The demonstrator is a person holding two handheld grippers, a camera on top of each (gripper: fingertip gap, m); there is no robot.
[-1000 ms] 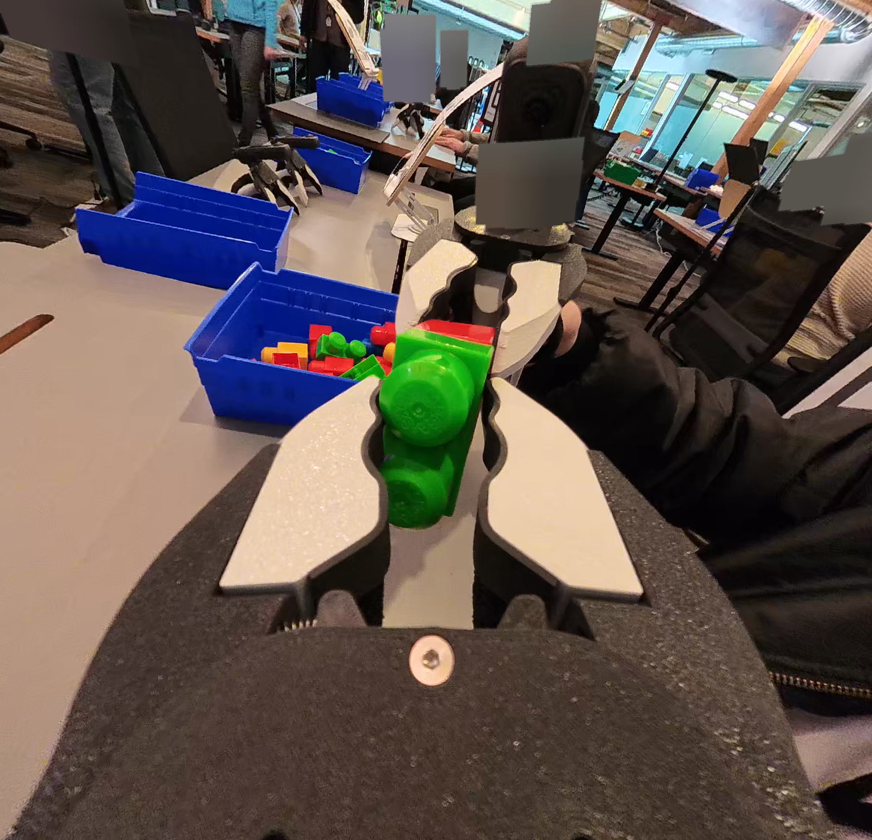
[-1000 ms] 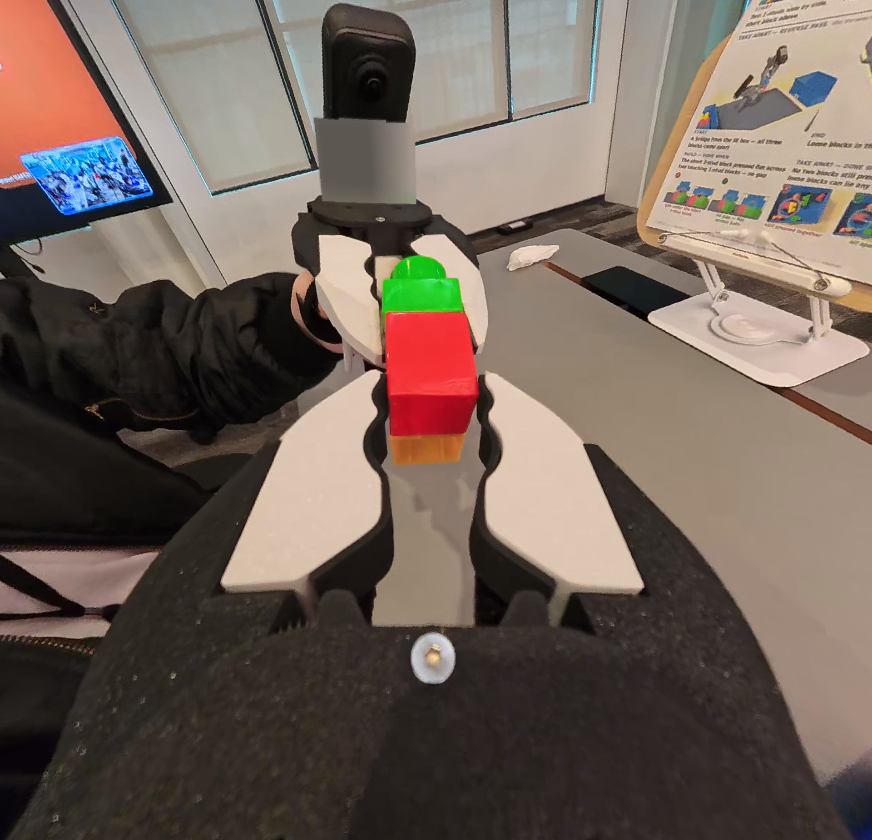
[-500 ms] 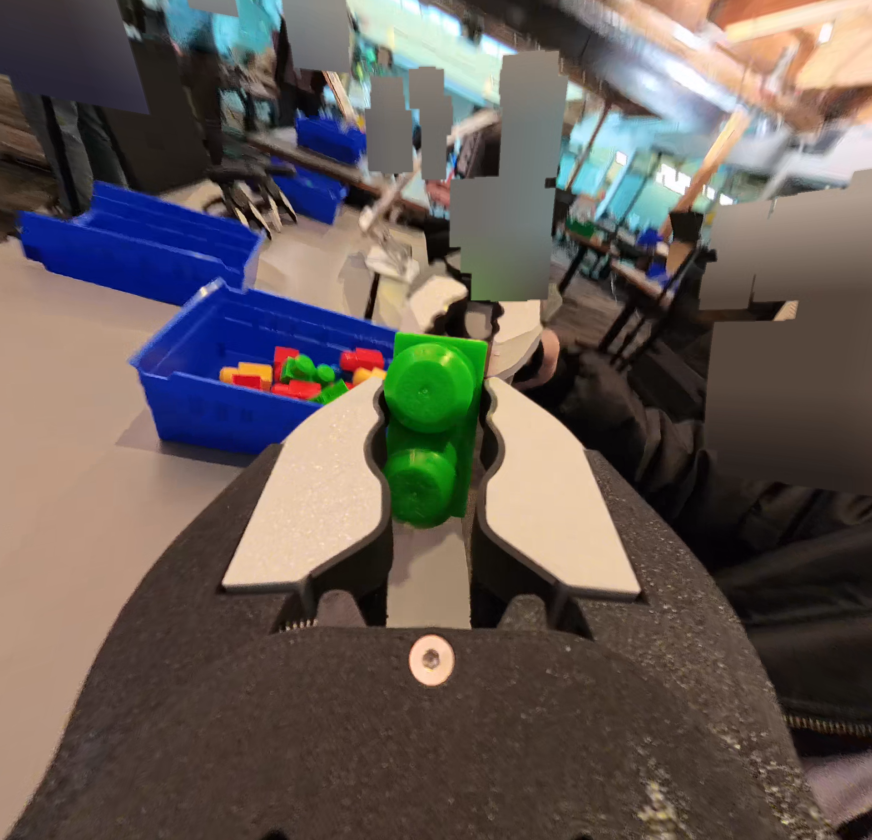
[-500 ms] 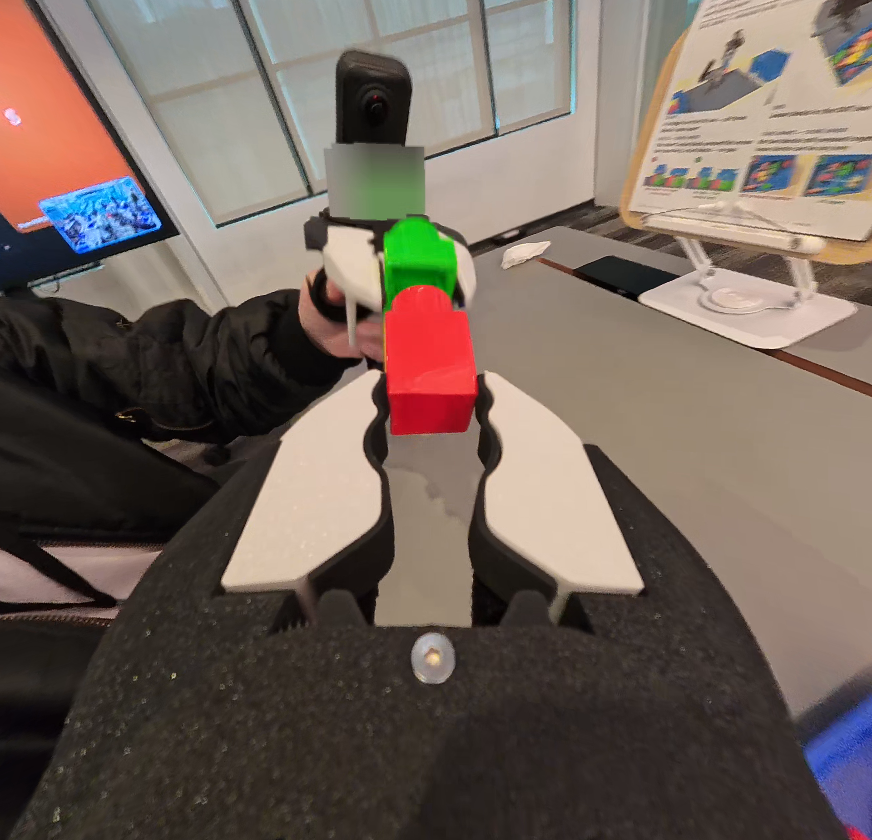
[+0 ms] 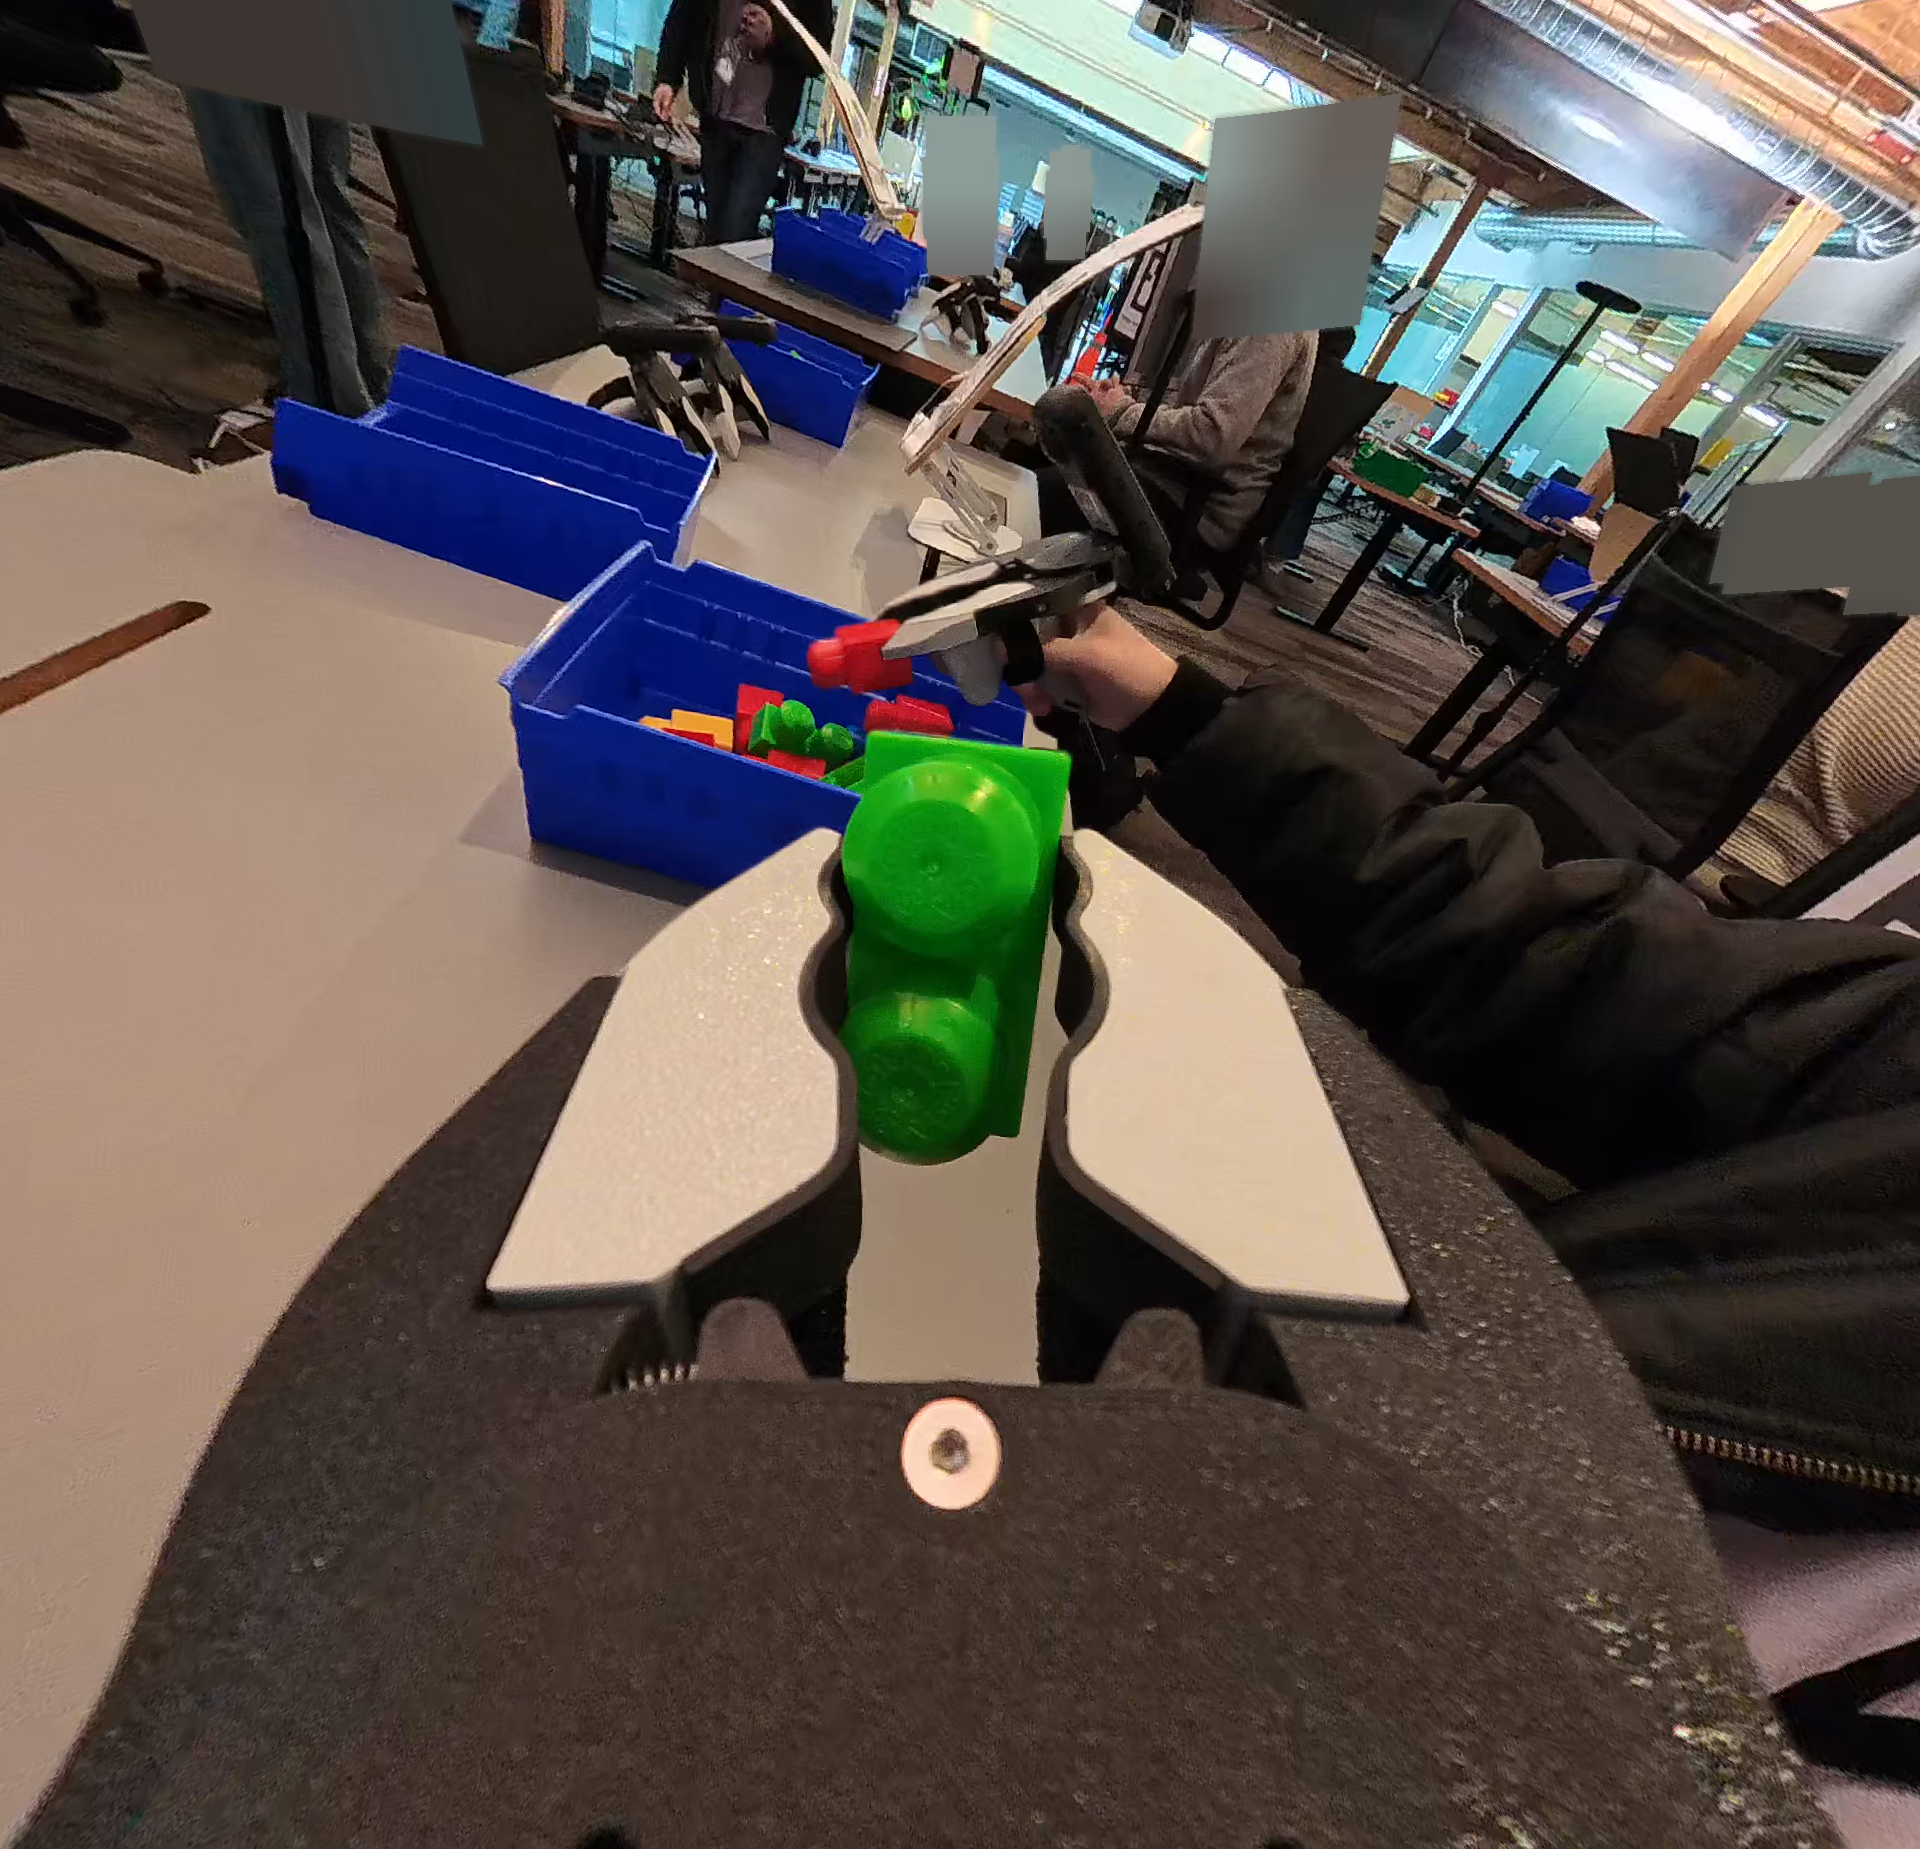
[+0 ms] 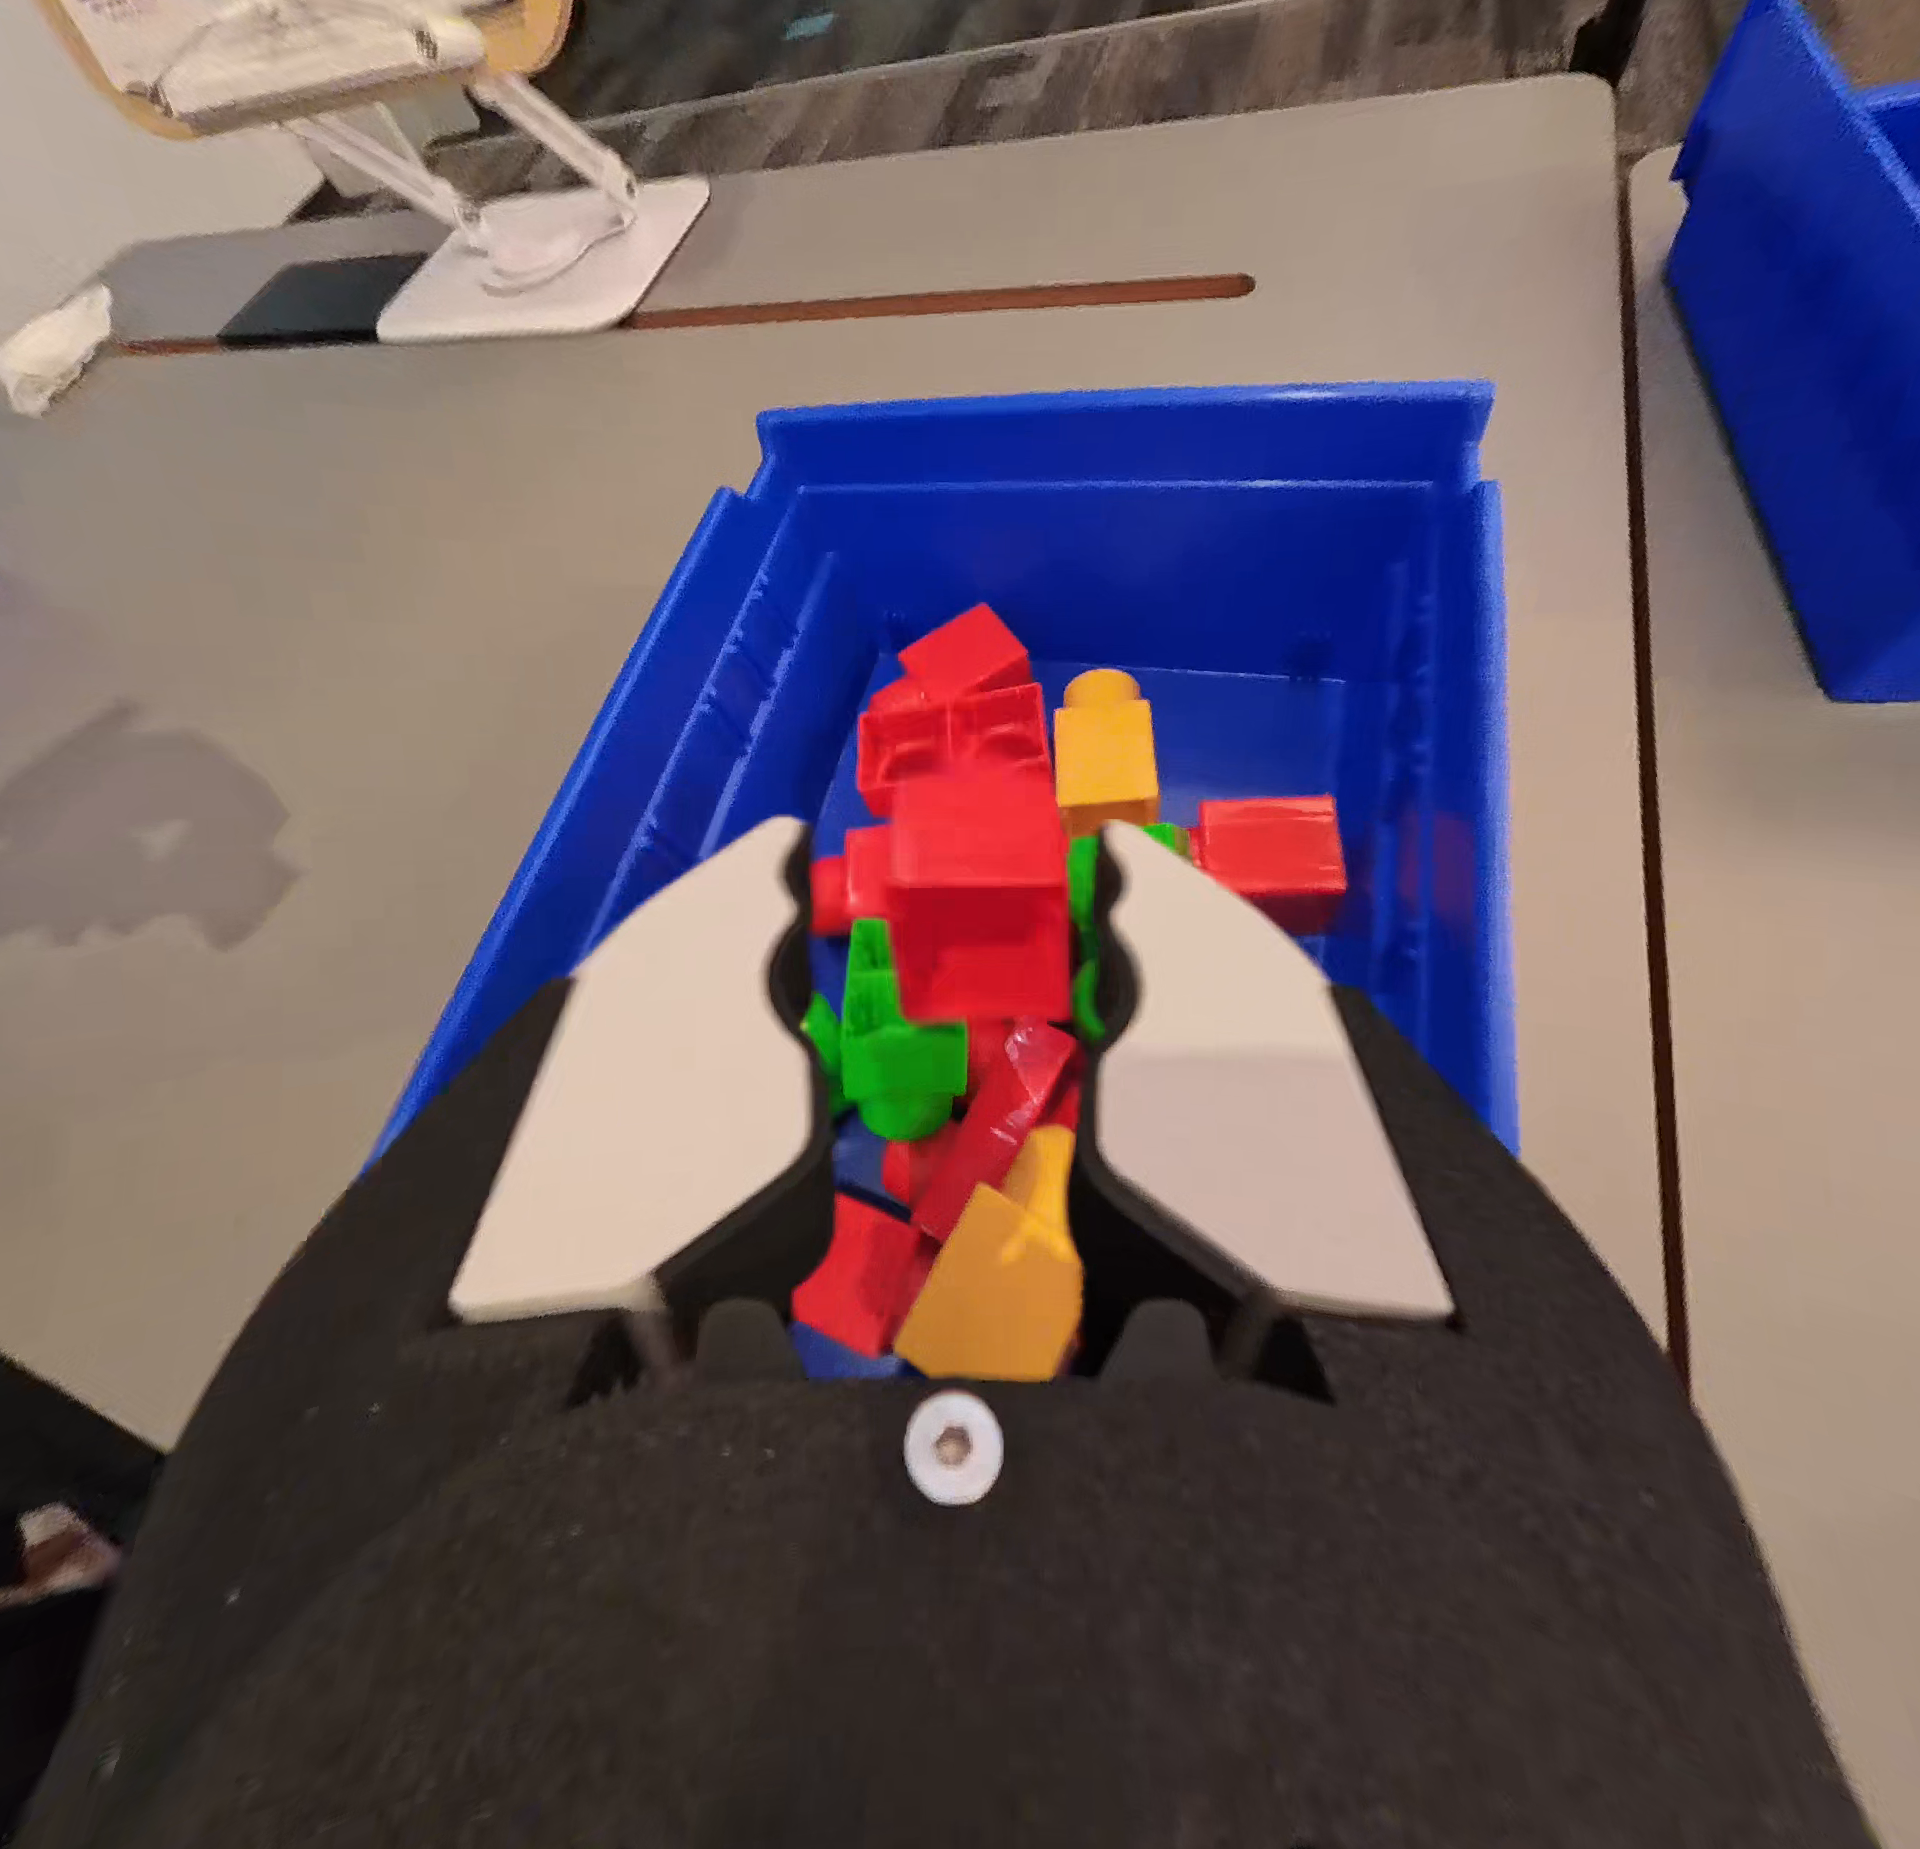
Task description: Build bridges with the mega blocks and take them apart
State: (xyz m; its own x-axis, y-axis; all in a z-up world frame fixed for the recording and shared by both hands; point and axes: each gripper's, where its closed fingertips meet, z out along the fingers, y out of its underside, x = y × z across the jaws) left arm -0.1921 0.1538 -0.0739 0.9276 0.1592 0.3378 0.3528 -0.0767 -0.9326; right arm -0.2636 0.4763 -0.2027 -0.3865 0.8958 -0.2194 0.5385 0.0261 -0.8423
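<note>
The left gripper [image 5: 948, 968], with pale grey fingers on a black foam-covered body, pinches a bright green plastic two-stud block [image 5: 951, 952] between its fingertips, studs facing the camera, held in the air above the edge of a grey table [image 5: 260, 916]. Only this view shows the other tool from outside: farther off, the right gripper [image 5: 904, 646], held by a hand [image 5: 1091, 667] in a black sleeve, hovers over an open blue plastic bin [image 5: 665, 791] with a small red plastic block [image 5: 857, 654] clamped at its tip. Behind it lie a second, longer blue bin [image 5: 478, 480] and a busy room of desks and people.

The right wrist view looks nearly straight down into that blue plastic bin [image 6: 1132, 449], which the left view shows only from the side. Here the right gripper [image 6: 951, 906] closes on the small red plastic block [image 6: 982, 895] — its fingers press each side of it, directly above a heap of loose red, green and yellow-orange blocks [image 6: 1101, 750] gathered in the bin's near half; the far half shows bare blue floor. This view alone shows a white stand [image 6: 540, 261] holding an illustrated card at the table's far left, a dark flat slab [image 6: 312, 308] beside it, and the corner of another blue bin [image 6: 1808, 345] at the right edge. The picture is slightly blurred.
</note>
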